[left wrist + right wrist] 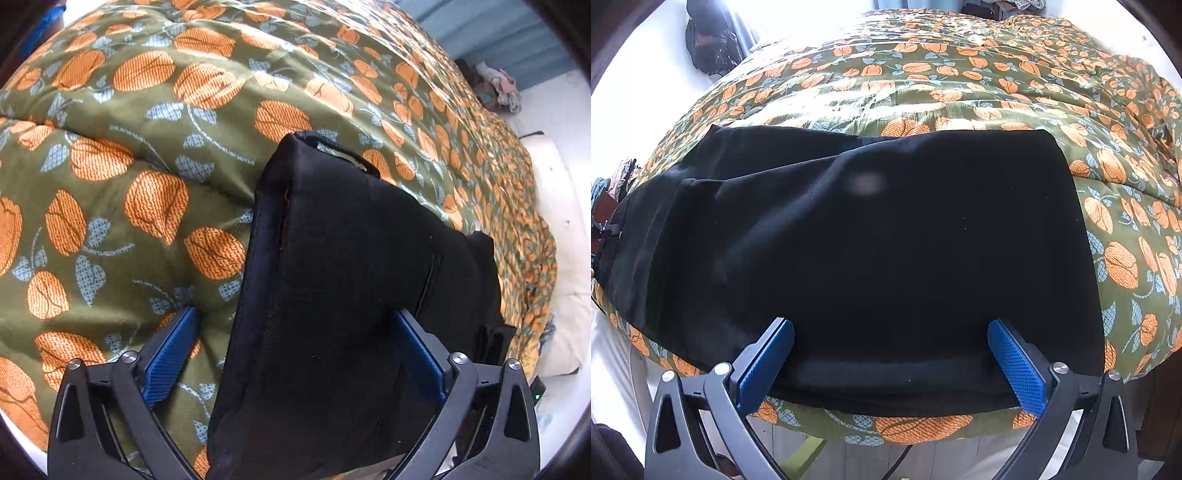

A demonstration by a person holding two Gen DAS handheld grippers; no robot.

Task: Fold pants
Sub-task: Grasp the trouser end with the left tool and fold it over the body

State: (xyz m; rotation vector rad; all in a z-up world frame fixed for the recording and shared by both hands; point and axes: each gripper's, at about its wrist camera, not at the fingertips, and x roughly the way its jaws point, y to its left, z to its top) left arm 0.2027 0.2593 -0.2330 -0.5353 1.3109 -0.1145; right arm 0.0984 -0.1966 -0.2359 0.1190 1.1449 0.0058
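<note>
Black pants (871,236) lie folded across the near part of a bed, stretching left to right in the right wrist view. My right gripper (890,354) is open, its blue fingers (764,358) wide apart just above the pants' near edge. In the left wrist view the pants (332,295) run away from the camera as a long black band. My left gripper (295,350) is open, its blue fingers (170,350) spread to either side of the band's near end, not closed on it.
The bed is covered by a green quilt with orange fruit print (147,147), bunched at the far right (1126,92). A heap of clothes (495,88) sits beyond the bed. A dark bag (713,40) hangs at the back left. White floor shows below the bed edge (849,458).
</note>
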